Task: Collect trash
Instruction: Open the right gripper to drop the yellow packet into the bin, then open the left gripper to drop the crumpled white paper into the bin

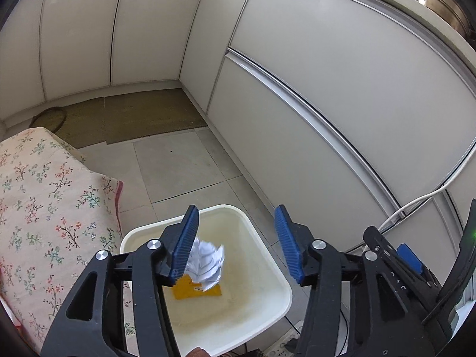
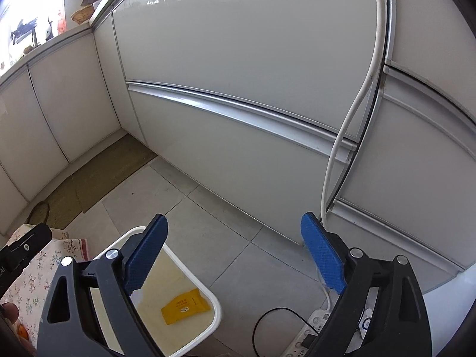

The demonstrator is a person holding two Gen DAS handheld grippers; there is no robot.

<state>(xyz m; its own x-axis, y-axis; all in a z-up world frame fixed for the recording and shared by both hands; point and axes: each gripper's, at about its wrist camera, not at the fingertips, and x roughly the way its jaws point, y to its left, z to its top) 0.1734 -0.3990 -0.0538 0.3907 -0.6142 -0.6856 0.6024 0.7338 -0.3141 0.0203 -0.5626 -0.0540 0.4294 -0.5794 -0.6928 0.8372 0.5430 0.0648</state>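
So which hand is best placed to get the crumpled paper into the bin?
Left. The left gripper hangs open over the white bin, crumpled paper beside one finger. The right gripper is empty, aimed mostly at the floor.

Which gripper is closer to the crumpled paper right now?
Left. The left gripper is over the bin, the paper beside its left pad. The right gripper sits off to the bin's side, over the floor.
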